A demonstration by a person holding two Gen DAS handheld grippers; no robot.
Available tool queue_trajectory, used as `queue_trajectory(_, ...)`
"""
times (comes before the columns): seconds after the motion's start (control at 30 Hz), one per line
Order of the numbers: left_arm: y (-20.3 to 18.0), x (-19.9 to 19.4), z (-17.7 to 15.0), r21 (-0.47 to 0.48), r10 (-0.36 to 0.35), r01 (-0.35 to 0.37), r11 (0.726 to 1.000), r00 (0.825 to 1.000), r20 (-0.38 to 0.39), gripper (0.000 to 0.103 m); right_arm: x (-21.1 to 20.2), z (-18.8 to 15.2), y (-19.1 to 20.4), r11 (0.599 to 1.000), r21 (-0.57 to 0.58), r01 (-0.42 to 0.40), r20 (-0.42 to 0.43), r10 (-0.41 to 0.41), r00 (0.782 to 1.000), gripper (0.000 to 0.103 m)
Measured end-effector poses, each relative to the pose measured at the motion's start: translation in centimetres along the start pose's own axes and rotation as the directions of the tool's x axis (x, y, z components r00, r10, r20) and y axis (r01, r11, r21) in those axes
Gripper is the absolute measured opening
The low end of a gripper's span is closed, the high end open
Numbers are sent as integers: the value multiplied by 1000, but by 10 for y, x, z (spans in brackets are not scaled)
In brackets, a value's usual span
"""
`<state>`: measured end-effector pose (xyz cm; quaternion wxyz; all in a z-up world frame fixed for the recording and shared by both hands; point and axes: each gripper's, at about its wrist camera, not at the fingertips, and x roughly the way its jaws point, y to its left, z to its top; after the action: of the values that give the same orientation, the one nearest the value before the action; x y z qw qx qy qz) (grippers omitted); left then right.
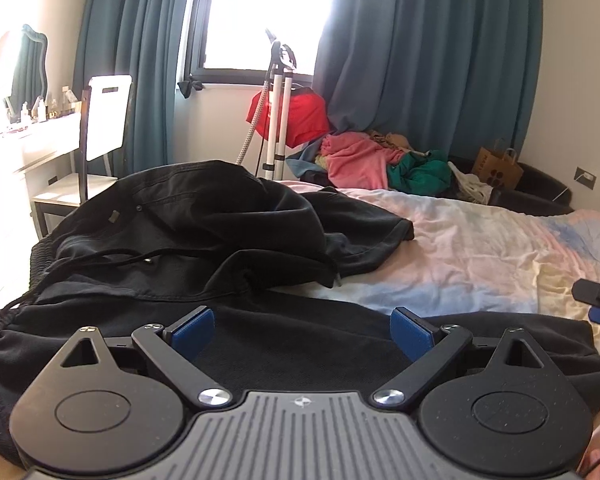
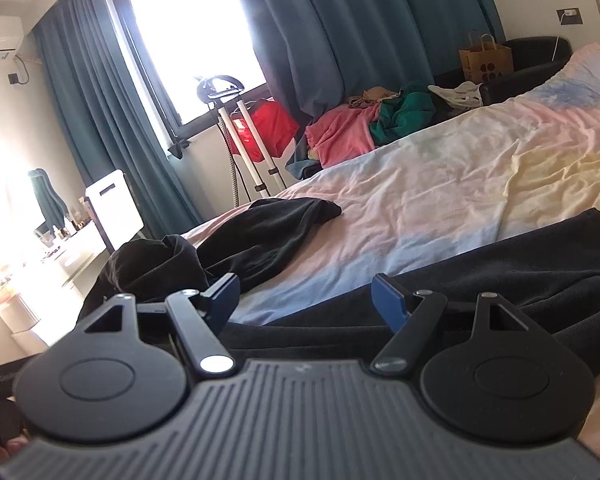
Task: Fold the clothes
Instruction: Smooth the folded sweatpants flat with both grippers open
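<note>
Black drawstring trousers (image 1: 204, 224) lie crumpled on the bed, with one leg stretched flat along the near edge (image 1: 300, 332). My left gripper (image 1: 302, 330) is open and empty, low over that flat leg. My right gripper (image 2: 305, 298) is open and empty, over the same leg's edge (image 2: 500, 276); the crumpled part (image 2: 260, 236) lies to its left. The right gripper's tip shows at the right edge of the left wrist view (image 1: 598, 300).
The bed has a pastel tie-dye sheet (image 1: 480, 248). A pile of pink and green clothes (image 1: 380, 164) lies beyond the bed by the curtains. A garment steamer stand (image 1: 278, 112) with a red item, a white chair (image 1: 100, 128) and a paper bag (image 1: 498, 168) stand further off.
</note>
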<state>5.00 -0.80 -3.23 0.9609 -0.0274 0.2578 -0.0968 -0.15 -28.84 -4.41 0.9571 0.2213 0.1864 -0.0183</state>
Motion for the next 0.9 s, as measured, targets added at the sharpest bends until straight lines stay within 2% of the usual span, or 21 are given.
queue_trajectory(0.13,-11,18,0,20,-14,14,1000,1000,7,96,6,3,-12,996,80,-39,-34,42,999,76)
queue_trajectory(0.27,-15,29,-8,39,-43,42,998,999,27,96,37,23,-26,971,217,-104,-85,124,989,76)
queue_trajectory(0.37,-13,41,-18,53,-44,43,998,999,15,96,81,44,-34,961,261,-89,-132,127,983,75)
queue_trajectory(0.43,-8,49,-24,53,-30,29,998,999,19,96,118,54,-41,948,311,-75,-158,129,979,70)
queue_trajectory(0.53,4,63,-31,38,-14,13,999,1000,21,96,175,60,-47,913,399,-91,-179,174,968,69)
queue_trajectory(0.63,17,78,-30,1,-10,10,1000,1000,4,96,237,60,-43,896,433,-102,-199,206,958,69)
queue_trajectory(0.77,30,91,-31,6,-12,12,1000,999,32,97,320,55,-30,898,432,-86,-218,197,956,69)
queue_trajectory(0.9,48,107,-35,-62,-51,52,997,999,15,97,389,48,-18,921,386,-47,-210,137,968,69)
